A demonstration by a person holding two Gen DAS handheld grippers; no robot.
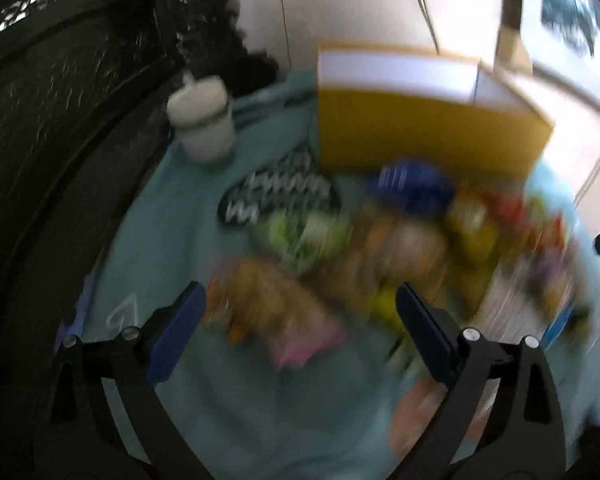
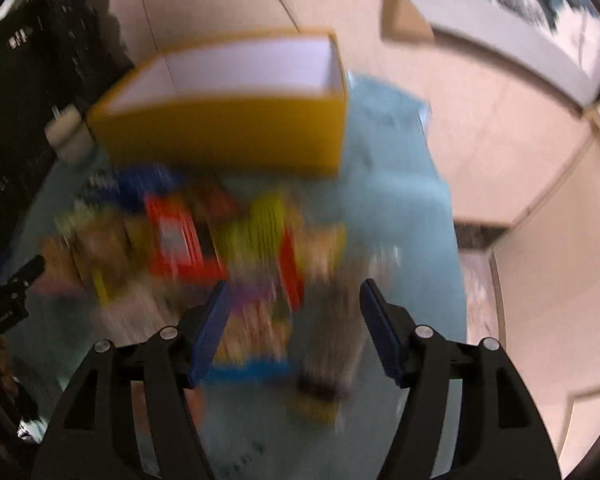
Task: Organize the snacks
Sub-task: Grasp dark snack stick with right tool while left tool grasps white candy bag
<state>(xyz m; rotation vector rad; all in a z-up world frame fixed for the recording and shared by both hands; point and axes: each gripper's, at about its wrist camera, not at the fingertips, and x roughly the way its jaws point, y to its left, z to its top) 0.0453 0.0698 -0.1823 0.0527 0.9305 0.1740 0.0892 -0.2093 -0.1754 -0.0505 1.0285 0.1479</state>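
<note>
Right wrist view: both hand-held grippers, left (image 1: 300, 316) and right (image 2: 294, 320), gape wide and empty above the snack packets (image 2: 204, 240) heaped on the tabletop (image 2: 400, 208) before the yellow box (image 2: 228, 136); light, crinkly, probably slippery, best pinched across flat edges.

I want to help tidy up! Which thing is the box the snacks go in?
Find the light blue cloth covering the table. At its far edge, behind the heap of snack packets, stands the yellow box. It is the only big open-topped thing, yellow outside and white inside.
</note>
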